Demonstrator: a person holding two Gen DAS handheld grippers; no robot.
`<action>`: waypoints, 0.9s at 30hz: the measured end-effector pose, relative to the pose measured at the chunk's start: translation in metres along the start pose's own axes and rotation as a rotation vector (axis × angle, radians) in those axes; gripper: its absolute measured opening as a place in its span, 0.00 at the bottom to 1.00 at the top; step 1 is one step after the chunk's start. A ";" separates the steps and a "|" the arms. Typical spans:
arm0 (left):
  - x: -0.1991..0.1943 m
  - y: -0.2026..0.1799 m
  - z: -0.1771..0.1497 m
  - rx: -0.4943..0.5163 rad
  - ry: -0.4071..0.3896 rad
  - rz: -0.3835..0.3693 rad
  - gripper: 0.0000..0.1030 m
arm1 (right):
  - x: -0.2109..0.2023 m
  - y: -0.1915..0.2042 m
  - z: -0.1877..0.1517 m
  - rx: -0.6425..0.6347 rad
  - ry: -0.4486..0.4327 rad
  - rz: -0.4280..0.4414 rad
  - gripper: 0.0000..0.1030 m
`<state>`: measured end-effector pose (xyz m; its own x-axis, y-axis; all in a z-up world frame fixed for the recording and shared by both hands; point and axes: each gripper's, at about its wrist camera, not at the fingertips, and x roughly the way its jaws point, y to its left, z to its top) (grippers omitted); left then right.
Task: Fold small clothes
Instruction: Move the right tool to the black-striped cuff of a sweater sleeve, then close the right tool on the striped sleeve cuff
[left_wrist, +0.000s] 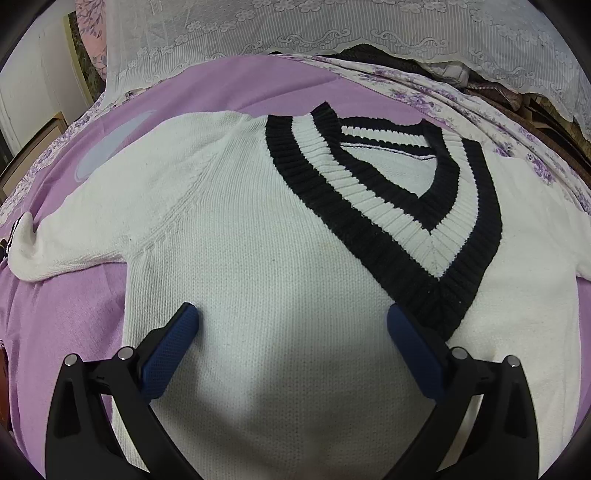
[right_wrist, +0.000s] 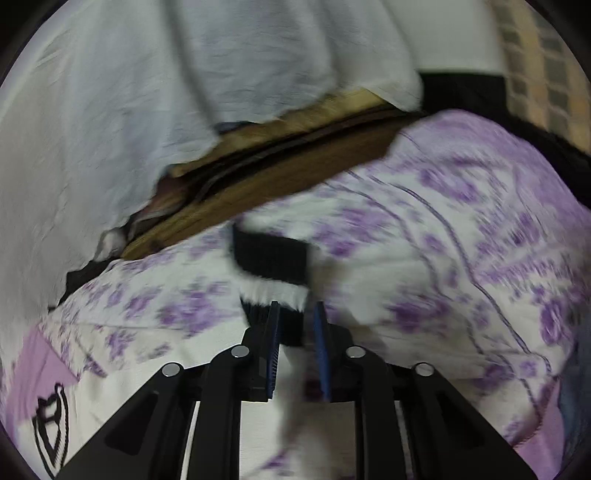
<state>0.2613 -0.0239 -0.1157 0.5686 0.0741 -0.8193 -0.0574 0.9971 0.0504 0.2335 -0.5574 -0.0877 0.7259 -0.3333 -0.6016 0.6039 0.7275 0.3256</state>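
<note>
1. Room: a lace curtain (left_wrist: 332, 40) hangs behind the bed; a wooden frame (right_wrist: 258, 184) shows under it on the right side. That view is blurred.
2. Surface: a lilac blanket (left_wrist: 74, 314) over a purple-flowered sheet (right_wrist: 461, 240).
3. The white sweater (left_wrist: 240, 240) lies face up on the blanket, V-neck collar (left_wrist: 388, 206) away from me, one sleeve (left_wrist: 48, 247) stretched out sideways.
4. Step, as I judge it — the first sleeve fold, just starting.
5. My right gripper (right_wrist: 297, 314) is clamped on the striped black-and-white cuff (right_wrist: 271, 262), over the sheet.
6. My left gripper (left_wrist: 291, 314) hovers spread wide over the chest, holding nothing.
7. Next — carry the cuff across the body, the left pinning the chest flat.
</note>
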 end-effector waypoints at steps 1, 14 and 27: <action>0.000 0.000 0.000 0.000 0.000 0.000 0.96 | 0.004 -0.006 -0.001 0.032 0.021 0.017 0.28; 0.000 -0.001 0.001 0.000 -0.001 0.000 0.96 | 0.009 -0.021 -0.003 0.245 0.038 0.334 0.54; 0.000 0.000 0.000 -0.001 -0.002 -0.001 0.96 | -0.002 -0.047 -0.009 0.350 0.056 0.187 0.52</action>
<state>0.2610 -0.0240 -0.1157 0.5701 0.0732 -0.8183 -0.0573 0.9971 0.0492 0.2009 -0.5855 -0.1090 0.8205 -0.1743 -0.5445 0.5460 0.5212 0.6559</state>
